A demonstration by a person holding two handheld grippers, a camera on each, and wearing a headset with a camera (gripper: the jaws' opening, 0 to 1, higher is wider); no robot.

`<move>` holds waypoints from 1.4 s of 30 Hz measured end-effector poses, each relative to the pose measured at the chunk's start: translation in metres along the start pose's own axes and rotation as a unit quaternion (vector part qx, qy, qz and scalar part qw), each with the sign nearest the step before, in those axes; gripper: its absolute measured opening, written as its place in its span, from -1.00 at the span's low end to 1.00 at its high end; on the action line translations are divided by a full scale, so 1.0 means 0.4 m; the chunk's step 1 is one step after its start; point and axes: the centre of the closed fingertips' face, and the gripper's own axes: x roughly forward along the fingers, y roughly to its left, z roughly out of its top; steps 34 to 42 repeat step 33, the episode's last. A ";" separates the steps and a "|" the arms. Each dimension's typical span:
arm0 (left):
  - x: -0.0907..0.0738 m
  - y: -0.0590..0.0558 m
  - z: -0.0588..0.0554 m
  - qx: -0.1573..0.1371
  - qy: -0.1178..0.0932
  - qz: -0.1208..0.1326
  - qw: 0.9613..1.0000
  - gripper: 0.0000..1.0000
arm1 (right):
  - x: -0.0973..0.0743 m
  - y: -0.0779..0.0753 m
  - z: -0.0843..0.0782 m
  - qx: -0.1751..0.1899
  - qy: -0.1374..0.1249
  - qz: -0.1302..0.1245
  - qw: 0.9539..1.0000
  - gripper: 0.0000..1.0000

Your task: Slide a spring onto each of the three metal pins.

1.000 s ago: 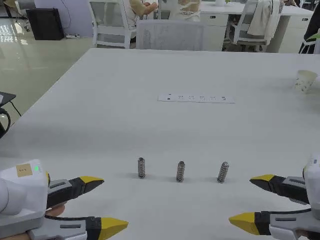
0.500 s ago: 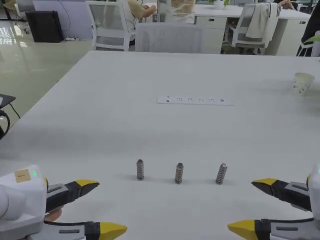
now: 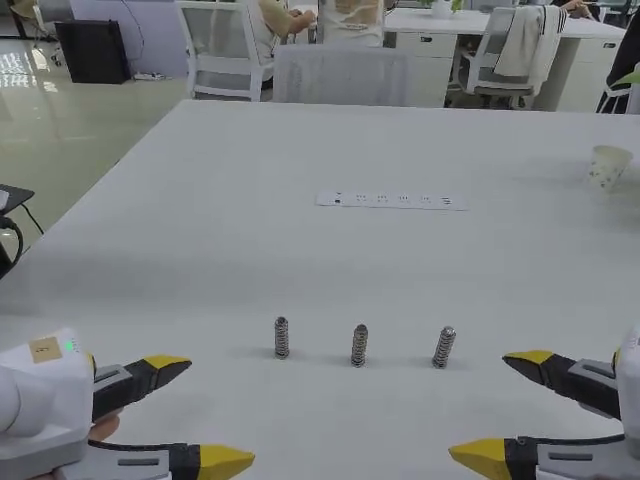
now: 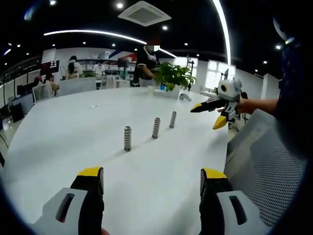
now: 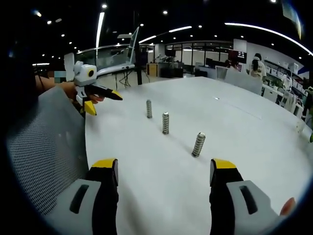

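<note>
On the white bench [image 3: 300,150] in an open office, chairs [image 3: 340,75] behind it, three grey coiled springs [image 3: 359,345] stand in a row, the rightmost leaning, between the left tool [image 3: 215,412] and right tool [image 3: 478,405], both gaping wide and empty

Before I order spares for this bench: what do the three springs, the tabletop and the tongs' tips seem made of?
Springs: metal wire, grey with a dull sheen; the coiled turns show. Tabletop: smooth matt white, perhaps laminate, though the look leaves it open. Left tongs and right tongs: yellow tips on black bodies, evenly coloured, probably plastic or rubber.
</note>
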 end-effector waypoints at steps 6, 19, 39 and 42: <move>0.002 0.002 0.001 -0.003 0.000 0.001 1.000 0.59 | -0.001 -0.001 -0.003 0.002 -0.001 -0.001 1.000 0.56; 0.005 0.003 0.002 -0.007 0.001 0.002 1.000 0.63 | 0.002 -0.001 -0.002 0.004 -0.004 -0.002 1.000 0.59; 0.006 0.003 0.008 -0.014 -0.004 0.003 1.000 0.64 | -0.002 -0.002 -0.013 0.010 -0.001 -0.006 1.000 0.60; 0.006 0.003 0.008 -0.014 -0.004 0.003 1.000 0.64 | -0.002 -0.002 -0.013 0.010 -0.001 -0.006 1.000 0.60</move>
